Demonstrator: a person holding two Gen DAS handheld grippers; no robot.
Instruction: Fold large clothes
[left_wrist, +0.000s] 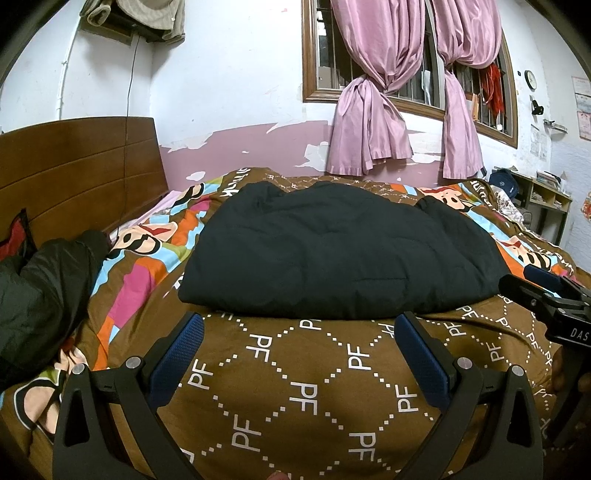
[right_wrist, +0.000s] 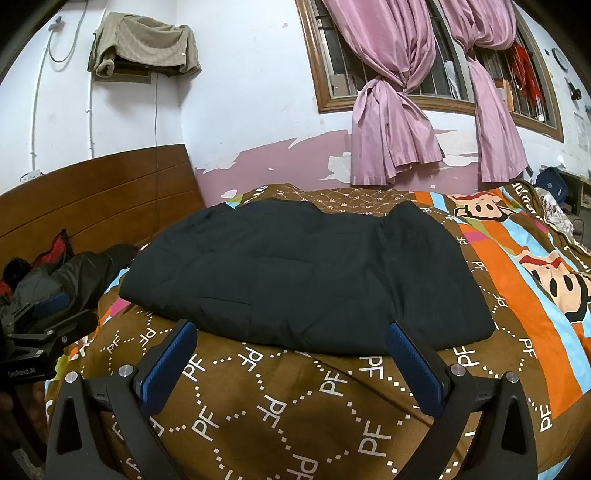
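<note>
A large black padded garment (left_wrist: 332, 251) lies folded flat in a wide block on the patterned bedspread (left_wrist: 314, 398); it also shows in the right wrist view (right_wrist: 306, 273). My left gripper (left_wrist: 300, 325) is open and empty, its blue pads just short of the garment's near edge. My right gripper (right_wrist: 291, 334) is open and empty, also just in front of that near edge. The right gripper shows at the right edge of the left wrist view (left_wrist: 543, 291). The left gripper shows at the left edge of the right wrist view (right_wrist: 55, 314).
A second dark jacket (left_wrist: 40, 295) lies heaped at the left by the wooden headboard (left_wrist: 81, 170), with a red item behind it. Pink curtains (left_wrist: 373, 122) hang at the barred window beyond the bed. A shelf unit (left_wrist: 546, 199) stands at far right.
</note>
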